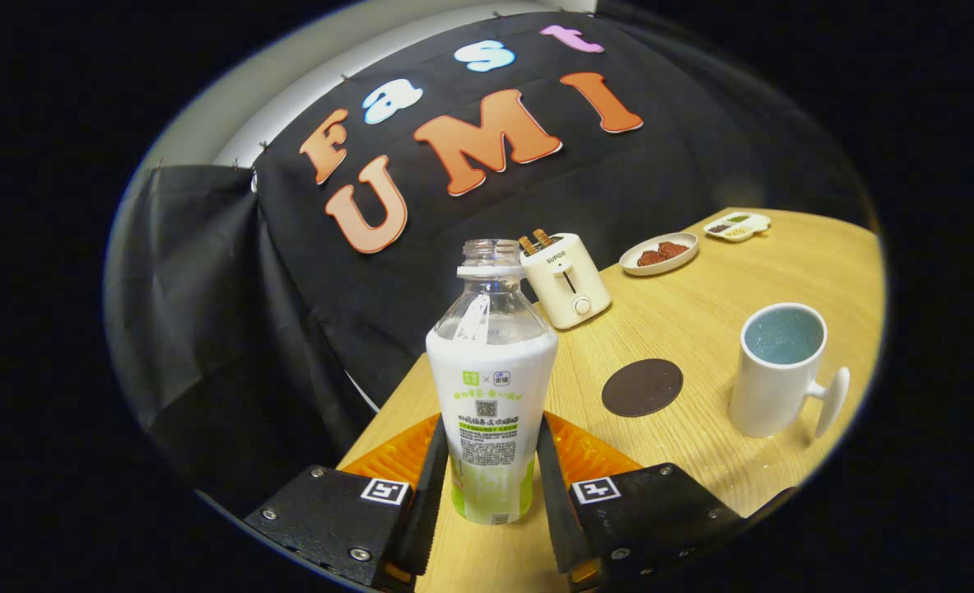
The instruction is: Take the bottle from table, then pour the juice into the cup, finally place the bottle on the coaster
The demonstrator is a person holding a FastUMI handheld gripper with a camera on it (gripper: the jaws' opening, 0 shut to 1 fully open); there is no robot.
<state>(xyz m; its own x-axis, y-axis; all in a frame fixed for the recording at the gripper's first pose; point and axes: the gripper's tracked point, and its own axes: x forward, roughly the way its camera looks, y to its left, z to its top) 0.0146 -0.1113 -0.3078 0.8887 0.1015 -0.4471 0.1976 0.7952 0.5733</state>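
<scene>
Between the two black fingers (441, 486) of the gripper (491, 494) stands the clear plastic bottle with a white and green label sleeve (491, 403), upright and uncapped, its open neck at the top. Both fingers lie against the lower part of the bottle, one on each side, so the tool is closed down to the bottle's width and has it clamped. Whether the bottle's base rests on the light wooden table (701, 321) or sits just clear of it cannot be told. The upper, unsleeved part of the bottle looks transparent; no liquid level can be made out there.

To the right of the bottle and a little beyond it, a flat round dark brown coaster (642, 387) lies bare on the table. Farther right of the bottle, past the coaster, stands a white ceramic cup with a pale blue inside (779, 371), its handle turned away from the bottle; nothing can be made out in it. Behind the bottle, just to its right, sits a small cream toaster (567, 284) with two brown pieces sticking out of its slots. Beyond that, well apart from the bottle, are a shallow oval plate with dark reddish food (659, 253) and a small white divided dish (737, 225).
</scene>
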